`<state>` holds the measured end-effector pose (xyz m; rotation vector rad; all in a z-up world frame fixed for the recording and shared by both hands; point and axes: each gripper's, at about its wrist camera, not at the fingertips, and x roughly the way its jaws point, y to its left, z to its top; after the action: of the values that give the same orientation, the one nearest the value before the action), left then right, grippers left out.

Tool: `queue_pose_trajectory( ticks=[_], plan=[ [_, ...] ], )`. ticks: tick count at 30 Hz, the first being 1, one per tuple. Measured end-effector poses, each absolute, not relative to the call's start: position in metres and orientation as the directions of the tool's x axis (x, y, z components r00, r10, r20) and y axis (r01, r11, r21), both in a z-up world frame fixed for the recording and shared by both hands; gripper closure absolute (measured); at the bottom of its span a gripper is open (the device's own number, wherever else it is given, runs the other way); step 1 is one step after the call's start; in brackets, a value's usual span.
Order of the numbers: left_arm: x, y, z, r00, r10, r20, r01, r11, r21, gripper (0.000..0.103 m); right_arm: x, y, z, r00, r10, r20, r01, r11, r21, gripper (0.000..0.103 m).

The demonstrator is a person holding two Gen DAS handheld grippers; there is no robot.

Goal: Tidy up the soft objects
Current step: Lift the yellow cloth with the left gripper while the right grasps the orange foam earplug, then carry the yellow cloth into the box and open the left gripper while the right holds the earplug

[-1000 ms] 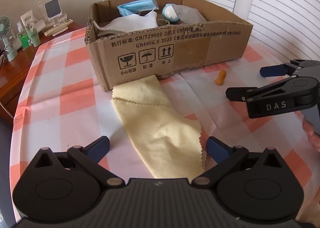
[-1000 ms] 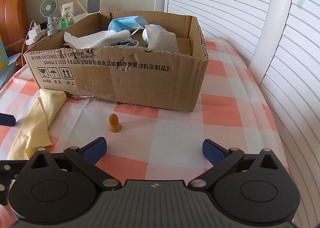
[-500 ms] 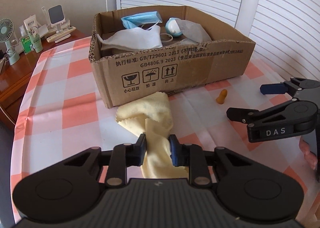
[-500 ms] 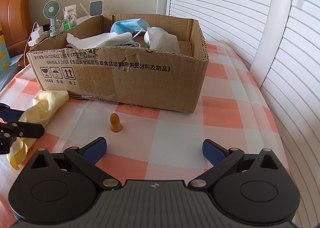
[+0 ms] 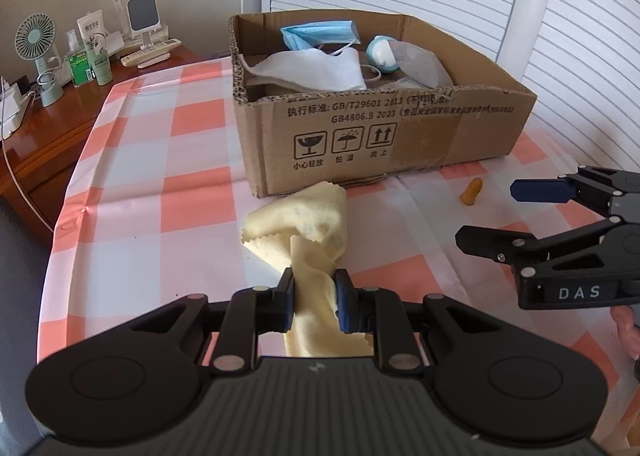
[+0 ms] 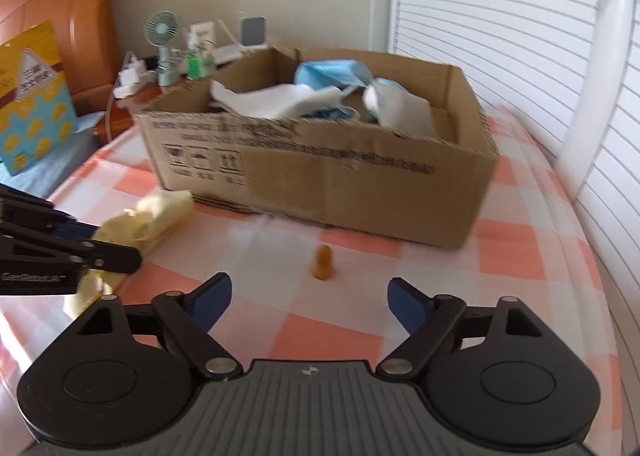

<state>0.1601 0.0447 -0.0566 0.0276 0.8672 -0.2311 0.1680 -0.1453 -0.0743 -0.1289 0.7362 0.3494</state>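
My left gripper [image 5: 314,288] is shut on a yellow cloth [image 5: 308,224] and lifts its near end; the far end bunches against the cardboard box [image 5: 400,136]. The cloth [image 6: 156,216] and the left gripper [image 6: 116,252] also show at the left of the right wrist view. The box [image 6: 320,180] holds a blue face mask [image 5: 320,36], a white cloth [image 5: 316,70] and a grey cloth [image 5: 424,66]. My right gripper [image 6: 308,296] is open and empty, just short of a small orange earplug [image 6: 322,262]. The earplug [image 5: 471,192] lies in front of the box.
The table has a pink and white checked cover [image 5: 160,176]. A wooden side table [image 5: 48,128] at the left carries a small fan [image 5: 38,56], bottles and a remote. White shutters [image 6: 500,16] stand behind the box. A yellow and blue carton [image 6: 32,96] is at far left.
My left gripper shut on the yellow cloth and pulled it up, so the flat cloth is now bunched. My right gripper moved forward toward the earplug, still open.
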Motion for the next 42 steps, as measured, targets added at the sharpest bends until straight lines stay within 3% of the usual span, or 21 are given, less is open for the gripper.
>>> queue_pose_trajectory(
  ticks=[9,11,16,42],
  plan=[
    [0.16,0.048,-0.057,0.624,-0.193,-0.757,0.209,0.975,-0.076,0.085,0.179,-0.132,-0.078,0.704,0.234,-0.671,-0.346,0.938,-0.036,0.058],
    [0.16,0.048,-0.057,0.624,-0.195,-0.757,0.209,0.975,-0.078,0.085,0.181,-0.135,-0.077,0.707,0.228,-0.669,-0.337,0.941,-0.035,0.074],
    [0.16,0.049,-0.057,0.624,-0.195,-0.757,0.209,0.975,-0.078,0.085,0.184,-0.134,-0.077,0.712,0.206,-0.671,-0.326,0.944,-0.056,0.088],
    [0.154,0.046,-0.044,0.634,-0.232,-0.738,0.255,0.963,-0.084,0.087,0.177,-0.136,-0.069,0.719,0.212,-0.662,-0.328,0.943,-0.055,0.09]
  ],
)
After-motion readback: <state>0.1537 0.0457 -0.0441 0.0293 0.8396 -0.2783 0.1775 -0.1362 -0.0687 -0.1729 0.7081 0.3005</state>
